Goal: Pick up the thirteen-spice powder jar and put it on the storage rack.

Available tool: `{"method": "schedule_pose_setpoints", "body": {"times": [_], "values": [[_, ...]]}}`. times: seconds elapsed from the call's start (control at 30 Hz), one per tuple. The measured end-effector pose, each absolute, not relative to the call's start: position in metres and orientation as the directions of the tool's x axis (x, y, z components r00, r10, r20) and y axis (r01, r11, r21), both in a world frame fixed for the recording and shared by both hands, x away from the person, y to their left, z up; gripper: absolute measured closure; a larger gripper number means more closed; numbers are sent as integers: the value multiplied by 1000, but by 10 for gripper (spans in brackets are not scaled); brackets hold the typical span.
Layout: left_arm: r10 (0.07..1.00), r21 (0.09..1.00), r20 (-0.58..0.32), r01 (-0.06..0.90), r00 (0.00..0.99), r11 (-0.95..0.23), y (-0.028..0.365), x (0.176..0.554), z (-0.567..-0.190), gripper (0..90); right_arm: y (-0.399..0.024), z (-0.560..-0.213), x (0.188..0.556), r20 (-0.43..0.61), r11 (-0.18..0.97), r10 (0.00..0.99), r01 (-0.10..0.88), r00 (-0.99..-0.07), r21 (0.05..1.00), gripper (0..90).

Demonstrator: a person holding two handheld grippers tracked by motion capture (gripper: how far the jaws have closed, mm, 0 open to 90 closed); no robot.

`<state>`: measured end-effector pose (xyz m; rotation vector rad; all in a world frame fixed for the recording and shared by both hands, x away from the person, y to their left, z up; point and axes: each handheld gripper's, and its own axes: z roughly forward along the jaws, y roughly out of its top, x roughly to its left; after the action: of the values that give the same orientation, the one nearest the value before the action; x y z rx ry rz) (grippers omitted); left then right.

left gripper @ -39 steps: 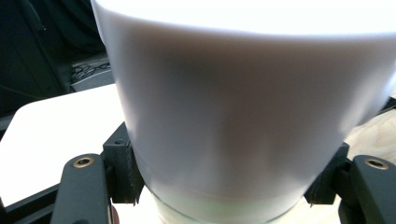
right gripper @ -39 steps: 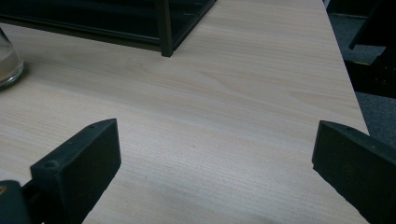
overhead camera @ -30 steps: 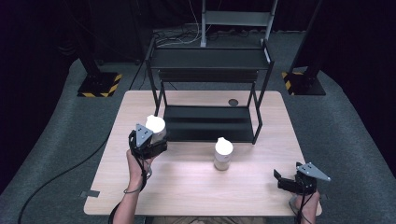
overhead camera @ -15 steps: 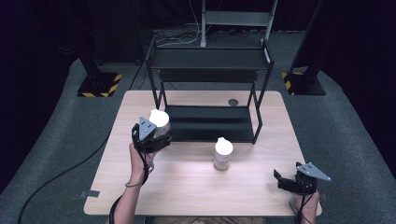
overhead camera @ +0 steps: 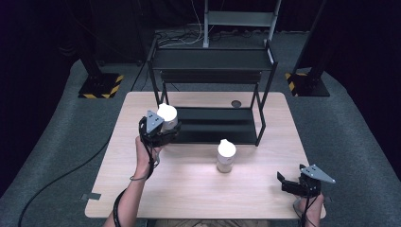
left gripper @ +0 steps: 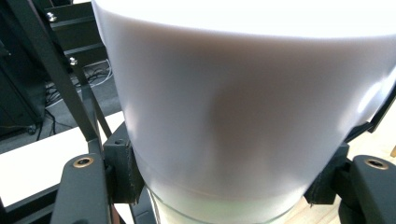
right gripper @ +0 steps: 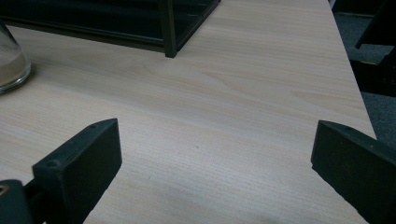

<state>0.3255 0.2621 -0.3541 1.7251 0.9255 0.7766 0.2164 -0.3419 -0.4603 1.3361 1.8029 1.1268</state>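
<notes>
My left gripper (overhead camera: 163, 127) is shut on a jar with a white lid (overhead camera: 167, 116), held up in the air at the left front corner of the black two-level shelf rack (overhead camera: 210, 59). Seen from the left gripper view, that white-lidded jar (left gripper: 243, 102) sits close up, with both black jaws pressed against its sides. A second jar with a white lid (overhead camera: 226, 155) stands upright on the wooden table (overhead camera: 189, 189), in front of the rack. At the table's right front corner, low over the wood, my right gripper (overhead camera: 291, 182) stands open; in its own view the jaws are wide apart over bare wood.
The rack's lower shelf (overhead camera: 213, 127) is dark and bare. The base of the standing jar (right gripper: 11, 65) shows at the left edge of the right gripper view. A small round hole (overhead camera: 236, 103) is in the table behind the rack. A cable (overhead camera: 61, 175) runs over the grey floor at left.
My left gripper has carried its jar up and to the right, toward the rack's left front post. The right gripper and the standing jar have kept still.
</notes>
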Motion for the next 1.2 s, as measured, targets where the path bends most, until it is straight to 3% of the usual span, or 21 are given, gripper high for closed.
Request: {"method": "schedule_pose_setpoints", "body": {"times": [1.2], "values": [[833, 951, 114, 184, 542, -250, 250, 357, -318, 305, -345, -463, 215, 22, 108, 955, 414, -297, 904, 10]]}}
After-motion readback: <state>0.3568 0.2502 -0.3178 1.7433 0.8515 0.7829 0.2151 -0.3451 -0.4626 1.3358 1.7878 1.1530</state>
